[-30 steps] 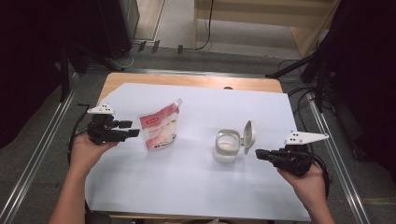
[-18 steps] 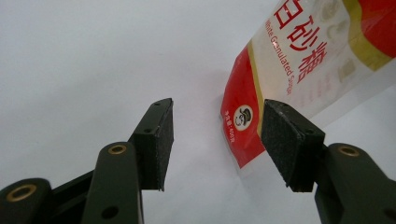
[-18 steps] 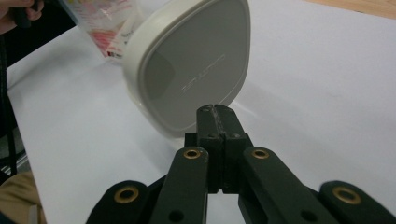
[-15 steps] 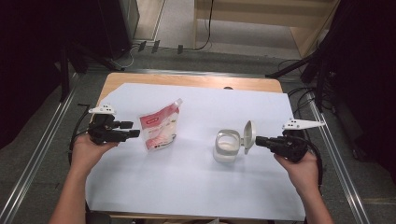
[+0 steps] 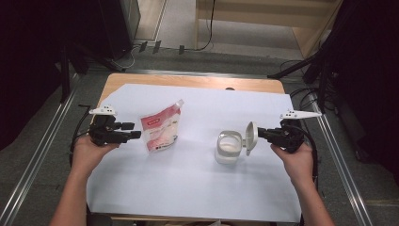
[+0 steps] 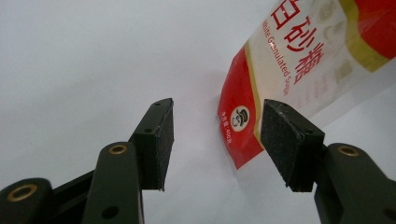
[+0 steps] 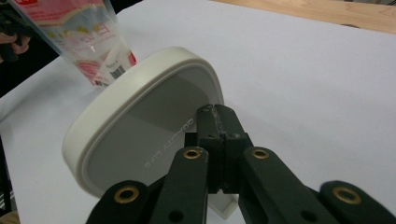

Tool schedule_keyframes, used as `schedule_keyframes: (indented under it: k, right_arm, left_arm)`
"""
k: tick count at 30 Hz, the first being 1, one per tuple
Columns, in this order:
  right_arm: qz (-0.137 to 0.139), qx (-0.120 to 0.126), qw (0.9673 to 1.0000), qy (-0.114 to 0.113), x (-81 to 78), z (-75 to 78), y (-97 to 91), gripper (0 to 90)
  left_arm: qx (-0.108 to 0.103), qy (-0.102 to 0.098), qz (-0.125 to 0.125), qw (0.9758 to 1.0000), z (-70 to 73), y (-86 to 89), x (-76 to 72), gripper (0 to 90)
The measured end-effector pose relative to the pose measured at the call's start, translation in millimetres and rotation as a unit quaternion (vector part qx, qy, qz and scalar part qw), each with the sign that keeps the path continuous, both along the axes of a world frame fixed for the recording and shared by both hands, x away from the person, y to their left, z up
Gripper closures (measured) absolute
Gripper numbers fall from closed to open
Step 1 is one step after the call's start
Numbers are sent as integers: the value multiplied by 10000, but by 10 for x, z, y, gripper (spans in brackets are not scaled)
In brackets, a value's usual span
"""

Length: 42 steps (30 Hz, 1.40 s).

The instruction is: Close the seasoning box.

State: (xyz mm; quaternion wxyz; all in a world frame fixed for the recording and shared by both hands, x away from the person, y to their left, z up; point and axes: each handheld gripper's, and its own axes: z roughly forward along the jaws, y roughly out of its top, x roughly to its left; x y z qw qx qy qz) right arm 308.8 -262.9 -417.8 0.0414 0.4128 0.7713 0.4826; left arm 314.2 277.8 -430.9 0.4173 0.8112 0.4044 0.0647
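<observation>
On white paper covering the table (image 5: 188, 188): sugar pouch (image 5: 161, 132) and open-lidded container (image 5: 228, 148).
Left gripper (image 5: 134, 135) gapes beside the pouch; right gripper (image 5: 260, 133), jaws closed empty, touches the lid (image 5: 251, 138).

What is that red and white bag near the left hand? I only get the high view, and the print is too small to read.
Observer: Close up, the pouch reads White Granulated Sugar.
Operator: Is it being squeezed?
Observer: No. The left gripper has its fingers apart, and the pouch's lower corner lies ahead of the gap, not pressed.
Operator: And on the other side?
Observer: The right gripper has its fingers shut together, tips at the inner face of the lid, which bears faint lettering.
</observation>
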Motion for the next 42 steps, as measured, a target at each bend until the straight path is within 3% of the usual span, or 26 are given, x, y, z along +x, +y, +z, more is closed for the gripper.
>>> schedule_keyframes:
  k: [5, 9, 15, 19, 23, 27, 31, 35, 42]
  right_arm:
    - [60, -147, 9998, -83, -3, -10, 94, 900]
    - [130, -116, 9998, -90, -12, 3, 175, 900]
    - [362, -109, 9991, -169, -36, 38, 358, 900]
    - [589, -154, 9980, -184, -48, 36, 505, 899]
    - [667, -175, 9974, -218, -27, 27, 537, 841]
    - [485, -153, 9984, -265, 10, 13, 489, 667]
    - [353, -124, 9989, -286, 26, -6, 435, 589]
    - [154, -61, 9989, -437, 22, -7, 325, 543]
    - [-146, -13, 9992, -384, 9, -52, 103, 511]
  left_arm:
    - [-18, -6, -15, 10000, 5, -3, 3, 455]
    - [15, 23, -6, 10000, 2, 5, 6, 455]
    - [-63, -7, 38, 10000, -10, 16, 15, 457]
    - [-4, -11, 42, 10000, -19, 12, 22, 459]
    - [53, 53, 16, 10000, -33, 2, 20, 458]
    - [33, 78, 35, 10000, -41, 2, 10, 457]
    - [96, 68, -13, 9999, -47, 11, -4, 456]
    - [44, 92, 3, 9999, -47, 16, -8, 455]
    - [93, 74, -54, 9999, -37, -36, -18, 453]
